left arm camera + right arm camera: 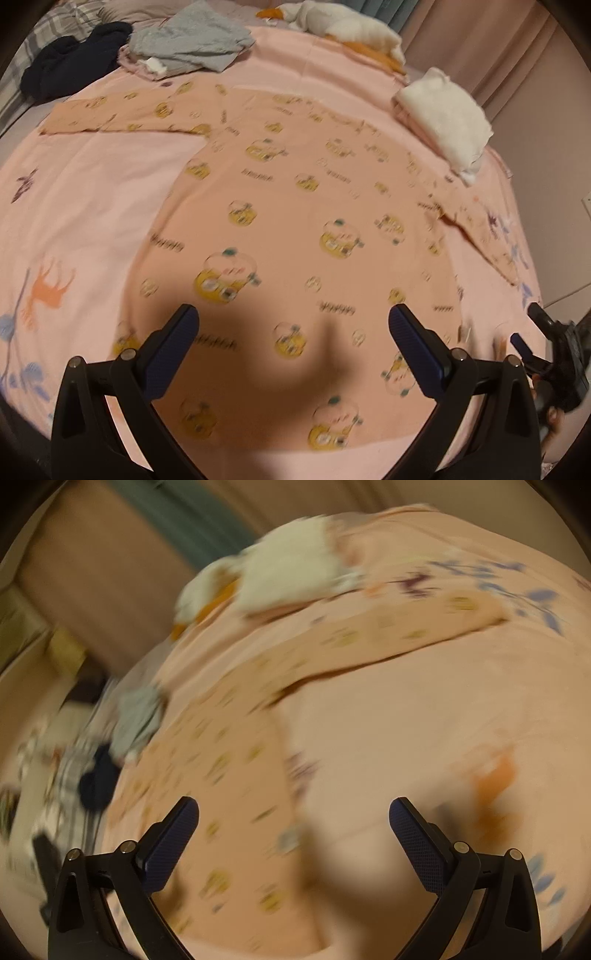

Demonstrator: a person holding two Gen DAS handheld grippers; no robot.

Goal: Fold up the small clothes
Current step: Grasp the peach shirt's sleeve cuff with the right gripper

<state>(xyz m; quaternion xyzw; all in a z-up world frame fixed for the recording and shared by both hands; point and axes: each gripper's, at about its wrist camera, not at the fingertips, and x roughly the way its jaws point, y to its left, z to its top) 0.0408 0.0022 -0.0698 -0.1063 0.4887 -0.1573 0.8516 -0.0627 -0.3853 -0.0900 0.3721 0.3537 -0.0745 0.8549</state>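
Observation:
A peach long-sleeved top with yellow cartoon prints lies spread flat on the pink bedsheet, both sleeves stretched out sideways. My left gripper hovers open above its lower hem, nothing between the fingers. The right gripper shows at the far right edge of the left wrist view as a dark body. In the blurred right wrist view my right gripper is open over the sheet, with the top to its left and one sleeve running across ahead.
A folded white garment sits on the sheet at the right. Grey and dark navy clothes lie heaped at the back left. A white and orange plush toy rests at the back, near curtains.

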